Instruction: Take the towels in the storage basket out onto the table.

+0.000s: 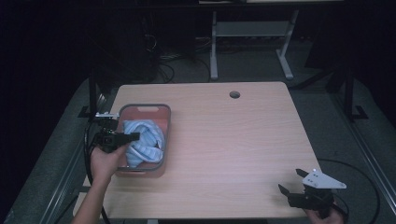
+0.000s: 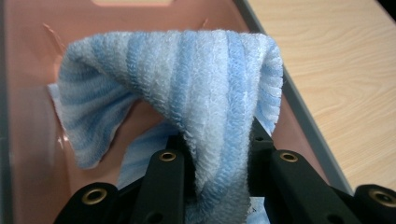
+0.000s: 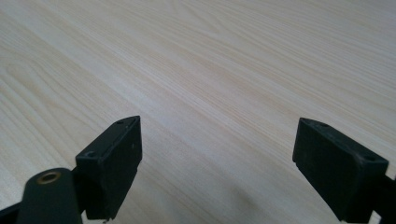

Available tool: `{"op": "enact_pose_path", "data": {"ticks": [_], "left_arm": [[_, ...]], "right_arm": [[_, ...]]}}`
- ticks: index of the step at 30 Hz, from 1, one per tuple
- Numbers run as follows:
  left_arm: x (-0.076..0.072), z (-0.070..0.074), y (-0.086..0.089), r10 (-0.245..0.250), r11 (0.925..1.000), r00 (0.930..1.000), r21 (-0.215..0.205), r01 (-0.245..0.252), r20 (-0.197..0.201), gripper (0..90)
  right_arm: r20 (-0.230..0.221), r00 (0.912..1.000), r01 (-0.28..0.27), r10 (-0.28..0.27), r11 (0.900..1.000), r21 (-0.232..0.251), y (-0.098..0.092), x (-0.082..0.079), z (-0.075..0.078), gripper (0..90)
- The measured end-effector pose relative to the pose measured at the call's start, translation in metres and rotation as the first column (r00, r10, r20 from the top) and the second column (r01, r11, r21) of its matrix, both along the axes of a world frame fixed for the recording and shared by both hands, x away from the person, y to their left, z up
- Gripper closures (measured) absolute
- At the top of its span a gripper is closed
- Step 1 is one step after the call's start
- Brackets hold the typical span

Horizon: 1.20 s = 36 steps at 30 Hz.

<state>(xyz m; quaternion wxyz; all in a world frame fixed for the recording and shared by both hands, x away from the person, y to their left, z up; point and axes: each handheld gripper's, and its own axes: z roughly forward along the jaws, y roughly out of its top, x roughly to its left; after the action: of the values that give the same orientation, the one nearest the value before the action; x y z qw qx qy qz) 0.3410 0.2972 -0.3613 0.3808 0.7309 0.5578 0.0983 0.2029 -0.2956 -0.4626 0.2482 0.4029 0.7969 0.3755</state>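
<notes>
Both left gripper (image 2: 219, 154) jaws pinching the striped towel (image 2: 187, 88), close up

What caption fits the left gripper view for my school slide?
The left gripper pinches a fold of the blue striped towel inside the pink bin.

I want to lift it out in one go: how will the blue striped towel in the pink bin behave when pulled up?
The towel will probably flop: it already drapes in soft folds from the left gripper, whose jaws pinch one fold. Its looped pile looks grippy, so slipping seems unlikely. The trailing part may drag along the bin, which looks light and might shift.
</notes>
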Motion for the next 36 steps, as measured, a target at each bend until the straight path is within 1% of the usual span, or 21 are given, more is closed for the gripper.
{"op": "enact_pose_path", "data": {"ticks": [1, 2, 4, 9, 10, 11, 12, 13, 15, 21, 24, 27, 28, 29, 35, 36], "left_arm": [[-0.004, 0.005, 0.004, 0.017, 0.9992, 0.9994, -0.036, -0.016, 0.031, 73.4], [-0.004, 0.005, 0.004, 0.017, 0.9992, 0.9994, -0.036, -0.016, 0.031, 73.4], [-0.008, 0.011, 0.004, 0.026, 0.998, 0.9977, -0.059, -0.023, 0.063, 73.4], [-0.011, 0.017, 0.002, 0.017, 0.9985, 0.9969, -0.053, -0.013, 0.077, 73.4], [-0.011, 0.018, 0.002, 0.025, 0.9964, 0.9961, -0.083, -0.018, 0.085, 73.3], [-0.011, 0.018, 0.002, 0.025, 0.9964, 0.9961, -0.083, -0.018, 0.085, 73.2], [-0.012, 0.019, 0.003, 0.028, 0.9955, 0.9955, -0.093, -0.02, 0.09, 73.2], [-0.013, 0.019, 0.004, 0.038, 0.9918, 0.9942, -0.125, -0.025, 0.101, 73.2], [-0.013, 0.02, 0.004, 0.04, 0.9909, 0.994, -0.132, -0.026, 0.102, 73.2], [-0.013, 0.027, 0.001, 0.032, 0.993, 0.9932, -0.117, -0.019, 0.112, 73.0], [-0.014, 0.034, -0.002, 0.018, 0.9924, 0.992, -0.123, -0.003, 0.125, 72.8], [-0.015, 0.037, -0.004, 0.014, 0.9921, 0.9908, -0.126, 0.003, 0.134, 72.7], [-0.016, 0.041, -0.006, 0.008, 0.994, 0.9895, -0.109, 0.008, 0.144, 72.7], [-0.016, 0.042, -0.007, 0.007, 0.9944, 0.9892, -0.106, 0.009, 0.146, 72.7], [-0.017, 0.047, -0.007, 0.015, 0.993, 0.9884, -0.118, 0.003, 0.151, 72.8], [-0.018, 0.048, -0.007, 0.015, 0.9926, 0.9875, -0.121, 0.005, 0.157, 72.9]], "right_arm": [[-0.005, 1.0, 0.005, -0.005, 1.0, 0.003, 0.001, 0.0, 0.0, 15.2], [-0.004, 1.0, 0.008, -0.008, 1.0, 0.002, 0.001, -0.001, 0.001, 15.2], [-0.004, 1.0, 0.009, -0.009, 1.0, -0.001, 0.001, 0.0, 0.0, 15.2], [-0.004, 1.0, 0.001, -0.001, 1.0, -0.006, 0.002, 0.002, 0.0, 15.2], [-0.003, 1.0, -0.002, 0.002, 1.0, -0.006, 0.002, 0.002, 0.0, 15.1], [-0.003, 1.0, -0.002, 0.002, 1.0, -0.006, 0.002, 0.002, 0.0, 15.1], [-0.003, 1.0, -0.006, 0.006, 1.0, -0.008, 0.002, 0.002, 0.0, 15.2], [-0.002, 1.0, -0.004, 0.004, 1.0, -0.005, 0.003, 0.002, 0.0, 15.2], [0.002, 1.0, -0.005, 0.005, 1.0, -0.006, 0.002, 0.002, 0.001, 15.2], [-0.003, 1.0, -0.001, 0.001, 1.0, -0.002, 0.002, 0.002, 0.0, 15.2], [0.0, 1.0, 0.0, 0.0, 1.0, -0.004, 0.002, 0.002, 0.001, 15.2], [0.006, 1.0, 0.002, -0.002, 1.0, -0.005, 0.001, 0.002, 0.001, 15.2], [0.006, 1.0, 0.003, -0.003, 1.0, -0.004, 0.0, 0.002, 0.001, 15.1], [0.006, 1.0, 0.004, -0.004, 1.0, -0.004, 0.0, 0.002, 0.001, 15.1], [0.007, 0.9999, 0.011, -0.011, 1.0, 0.0, -0.002, 0.001, 0.001, 15.1], [0.01, 0.9999, 0.011, -0.011, 1.0, 0.001, -0.002, 0.001, 0.001, 15.1]]}}
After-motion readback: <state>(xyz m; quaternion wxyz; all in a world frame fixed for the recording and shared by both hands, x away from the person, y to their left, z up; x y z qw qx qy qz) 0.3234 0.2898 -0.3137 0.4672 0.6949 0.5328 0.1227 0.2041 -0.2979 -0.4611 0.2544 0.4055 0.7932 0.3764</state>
